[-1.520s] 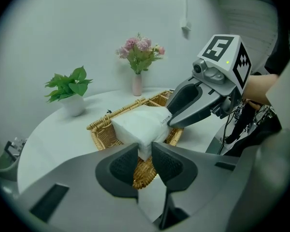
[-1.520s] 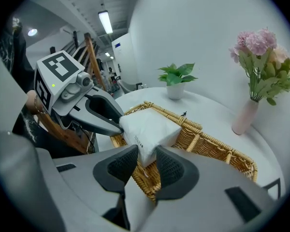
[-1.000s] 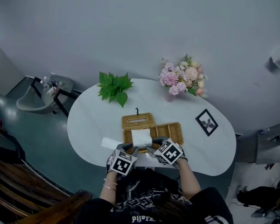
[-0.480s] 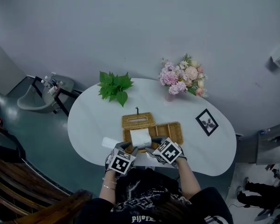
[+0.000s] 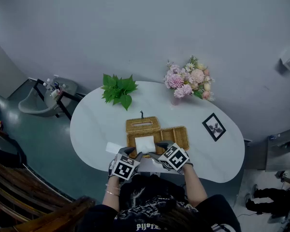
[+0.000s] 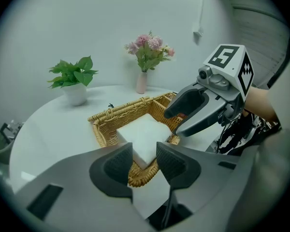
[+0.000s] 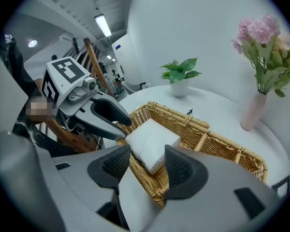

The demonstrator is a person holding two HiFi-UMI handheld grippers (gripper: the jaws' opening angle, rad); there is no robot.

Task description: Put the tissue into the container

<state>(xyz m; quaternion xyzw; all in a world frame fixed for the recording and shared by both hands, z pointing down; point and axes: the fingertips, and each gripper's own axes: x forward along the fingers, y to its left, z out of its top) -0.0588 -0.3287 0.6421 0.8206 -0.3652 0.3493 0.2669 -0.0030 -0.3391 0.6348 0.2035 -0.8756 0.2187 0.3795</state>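
Jaws of my left gripper (image 6: 144, 154) and right gripper (image 7: 148, 159) have just been opening, clear of the tissue pack (image 5: 145, 143) between them in the wicker basket (image 5: 180, 132). Withdrawal may snag its corners.

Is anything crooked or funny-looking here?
The tissue stack sits crooked in the wicker basket: its near corner seems propped on the near rim instead of lying flat. A loose white sheet also lies outside the basket, on the table.
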